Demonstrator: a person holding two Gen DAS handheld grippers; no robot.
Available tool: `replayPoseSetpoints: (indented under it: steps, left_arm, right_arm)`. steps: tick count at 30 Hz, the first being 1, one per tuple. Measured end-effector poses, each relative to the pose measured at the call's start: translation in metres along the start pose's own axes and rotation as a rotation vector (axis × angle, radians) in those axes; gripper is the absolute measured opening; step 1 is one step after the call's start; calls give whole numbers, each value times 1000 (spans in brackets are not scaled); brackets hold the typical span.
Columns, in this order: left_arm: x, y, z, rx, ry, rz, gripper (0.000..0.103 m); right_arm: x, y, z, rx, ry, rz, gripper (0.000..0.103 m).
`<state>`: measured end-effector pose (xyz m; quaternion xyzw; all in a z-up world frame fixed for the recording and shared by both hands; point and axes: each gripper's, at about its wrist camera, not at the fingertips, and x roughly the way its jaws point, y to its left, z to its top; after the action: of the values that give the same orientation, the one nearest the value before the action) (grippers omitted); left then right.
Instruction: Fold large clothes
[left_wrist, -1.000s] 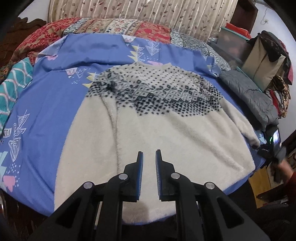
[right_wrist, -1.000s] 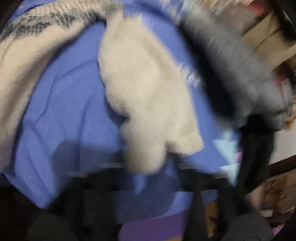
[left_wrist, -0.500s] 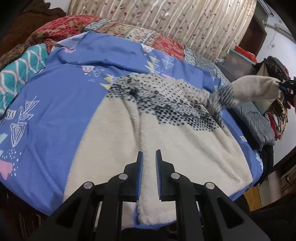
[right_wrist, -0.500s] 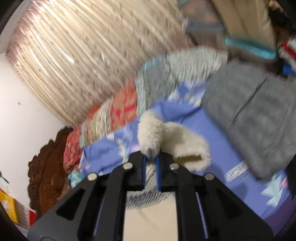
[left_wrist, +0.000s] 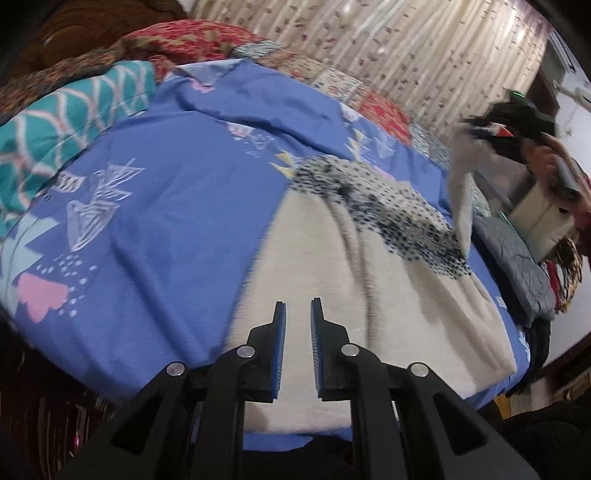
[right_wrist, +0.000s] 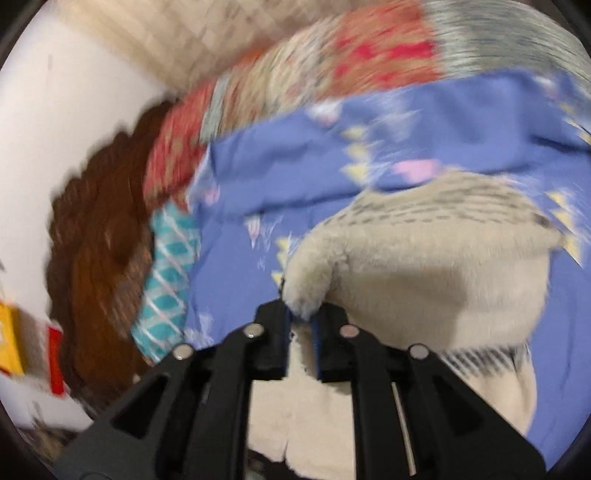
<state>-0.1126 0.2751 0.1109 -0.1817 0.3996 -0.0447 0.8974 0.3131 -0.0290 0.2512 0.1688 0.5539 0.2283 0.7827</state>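
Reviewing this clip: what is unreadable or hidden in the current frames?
- Right wrist view: motion blur smears the blue bedcover print and the sweater pattern.
- Right wrist view: the sleeve cuff sits in the right hand-held gripper; its depth between the fingers is hidden.
- Left wrist view: the left hand-held gripper covers the sweater's near hem.
- Left wrist view: the right hand-held gripper is blurred at the frame edge.

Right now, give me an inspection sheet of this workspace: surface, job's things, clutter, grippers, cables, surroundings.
Surface: blue bedspread, wrinkled.
Job's things: cream sweater spread flat; its sleeve lifted.
Clutter: grey jacket at bed edge; teal patterned cloth.
Grippers: left gripper empty, jaws slightly apart over the hem; right gripper clamped on the sleeve.
Cables: nothing seen.
Surroundings: curtain, patchwork quilt, carved wooden headboard.
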Motion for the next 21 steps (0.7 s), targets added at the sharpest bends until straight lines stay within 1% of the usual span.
replayPoseSetpoints:
  steps: [1, 2, 3, 4, 5, 6, 7, 8, 9, 10, 11, 12, 13, 14, 16, 17, 18, 19, 20, 21]
  left_arm:
    - [-2, 5, -1, -12, 4, 11, 37]
    - [-4, 8, -2, -20, 8, 23, 37]
    - [-5, 11, -3, -26, 12, 35, 37]
    - [-6, 13, -3, -28, 14, 47, 37]
    - [-8, 15, -4, -30, 15, 53, 37]
    - [-7, 16, -4, -35, 23, 59, 37]
    - [-5, 18, -3, -39, 31, 60, 37]
    - [-2, 18, -2, -43, 41, 60, 37]
    - [2, 17, 0, -45, 51, 60, 37]
    - [8, 15, 3, -44, 65, 61, 37]
    - [13, 12, 5, -39, 75, 64, 37]
    - [17, 9, 9, -32, 83, 67, 37]
    - [23, 2, 14, -18, 91, 70, 37]
    - [26, -3, 17, -8, 95, 72, 37]
    - [32, -17, 24, 11, 102, 68, 37]
    - [34, -23, 26, 16, 105, 66, 37]
    - [37, -28, 29, 22, 109, 64, 37]
    - [42, -37, 32, 32, 119, 66, 37]
    - [44, -42, 34, 39, 124, 70, 37]
    - [45, -48, 36, 49, 128, 74, 37]
  right_arm:
    - [33, 12, 5, -80, 76, -48, 64]
    - [53, 18, 6, -140, 78, -138, 66]
    - [58, 17, 7, -164, 65, -181, 66]
    - [59, 12, 8, -175, 54, -180, 66]
    - [52, -2, 9, -170, 33, -151, 66]
    - [42, -16, 9, -165, 0, -154, 68]
    - [26, -40, 7, -162, -54, -179, 73]
    - [12, -65, 5, -156, -111, -227, 77]
    - [5, -87, 2, -151, -158, -290, 86]
    - [-3, -111, -4, -144, -193, -348, 90]
    - [-10, -149, -13, -114, -206, -411, 90]
    - [-11, -174, -20, -82, -196, -437, 90]
    - [-10, -204, -27, -29, -177, -446, 90]
    - [-7, -239, -39, 60, -151, -429, 90]
    - [1, -280, -51, 174, -123, -377, 90]
    - [6, -295, -55, 204, -123, -356, 90]
    - [9, -305, -56, 217, -124, -343, 89]
    - [15, -313, -57, 227, -111, -315, 65]
    - [28, -325, -55, 256, -57, -247, 27]
    - [29, -327, -54, 279, -63, -249, 9]
